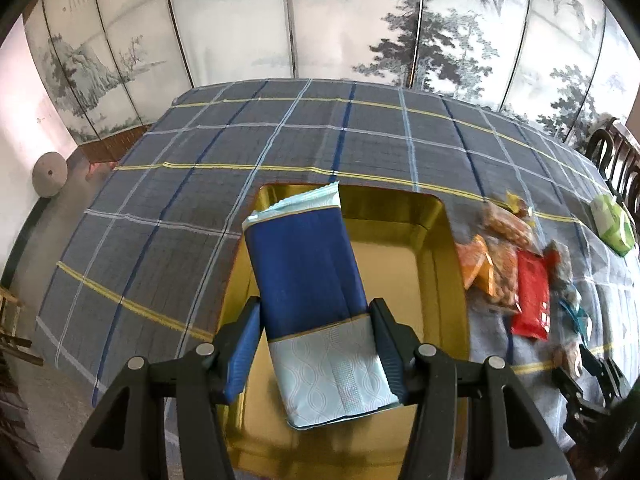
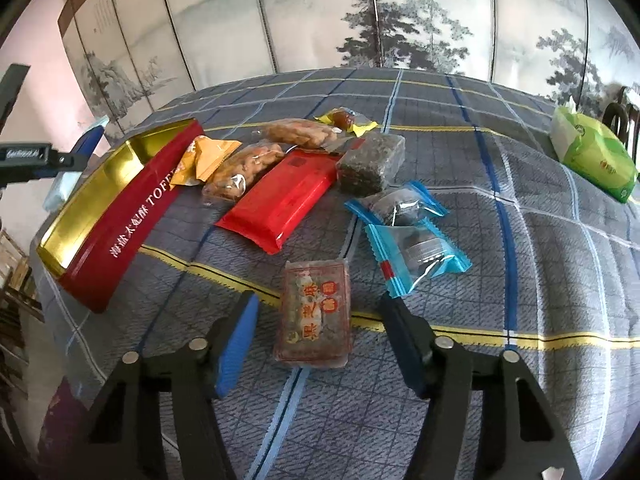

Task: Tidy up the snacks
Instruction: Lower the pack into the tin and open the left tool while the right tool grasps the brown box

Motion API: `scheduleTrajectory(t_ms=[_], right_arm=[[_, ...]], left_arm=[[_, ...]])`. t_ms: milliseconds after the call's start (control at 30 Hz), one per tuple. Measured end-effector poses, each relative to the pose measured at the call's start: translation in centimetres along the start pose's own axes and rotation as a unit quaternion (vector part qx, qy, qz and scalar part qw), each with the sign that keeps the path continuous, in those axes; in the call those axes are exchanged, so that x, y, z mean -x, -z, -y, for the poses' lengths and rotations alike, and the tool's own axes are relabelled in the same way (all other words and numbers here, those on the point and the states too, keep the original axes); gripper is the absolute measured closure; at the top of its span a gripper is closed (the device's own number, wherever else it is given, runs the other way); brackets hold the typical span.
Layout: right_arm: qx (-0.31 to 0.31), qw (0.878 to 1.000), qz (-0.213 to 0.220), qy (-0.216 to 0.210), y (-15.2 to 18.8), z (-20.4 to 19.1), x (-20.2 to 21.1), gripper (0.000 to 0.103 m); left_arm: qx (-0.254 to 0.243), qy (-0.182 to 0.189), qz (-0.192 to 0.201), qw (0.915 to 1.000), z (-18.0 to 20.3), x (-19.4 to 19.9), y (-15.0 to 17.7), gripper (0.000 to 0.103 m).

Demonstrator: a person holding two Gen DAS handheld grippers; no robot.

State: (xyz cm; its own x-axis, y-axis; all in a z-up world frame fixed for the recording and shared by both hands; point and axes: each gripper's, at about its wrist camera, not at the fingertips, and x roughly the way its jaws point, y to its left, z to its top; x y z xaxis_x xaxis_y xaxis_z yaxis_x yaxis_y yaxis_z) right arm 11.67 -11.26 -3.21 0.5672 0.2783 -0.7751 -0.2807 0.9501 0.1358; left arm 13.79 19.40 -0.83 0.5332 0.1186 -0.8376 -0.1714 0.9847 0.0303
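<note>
We find the left claw (image 1: 316,344) clenched on a glossy blue-and-pale packet (image 1: 312,280), its long axis running toward the upper frame over the gold-lined tin (image 1: 440,280). The right claw (image 2: 316,340) stands released, a flat, apparently crinkled red-brown packet (image 2: 314,314) lengthwise between its fingers on the tabletop (image 2: 520,280).

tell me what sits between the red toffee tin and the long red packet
An orange packet and a clear bag of nuts, seen in the right wrist view.
</note>
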Motion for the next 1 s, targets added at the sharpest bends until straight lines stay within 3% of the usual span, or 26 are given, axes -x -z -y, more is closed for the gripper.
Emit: scheduleTrajectory(t_ms=[300, 667, 1000], right_arm=[[0.012, 1.000, 0.008, 0.011, 0.2, 0.0, 0.1, 0.073], [0.015, 1.000, 0.008, 0.011, 0.1, -0.1, 0.1, 0.074], [0.007, 1.000, 0.004, 0.004, 0.0, 0.0, 0.1, 0.076]], left_arm=[[-0.043, -0.017, -0.002, 0.9989, 0.5, -3.4, -2.3, 0.048], [-0.053, -0.031, -0.036, 0.9975, -0.4, -7.2, -3.3, 0.048], [-0.058, -0.061, -0.032, 0.9959, -0.2, -6.7, -2.8, 0.048]])
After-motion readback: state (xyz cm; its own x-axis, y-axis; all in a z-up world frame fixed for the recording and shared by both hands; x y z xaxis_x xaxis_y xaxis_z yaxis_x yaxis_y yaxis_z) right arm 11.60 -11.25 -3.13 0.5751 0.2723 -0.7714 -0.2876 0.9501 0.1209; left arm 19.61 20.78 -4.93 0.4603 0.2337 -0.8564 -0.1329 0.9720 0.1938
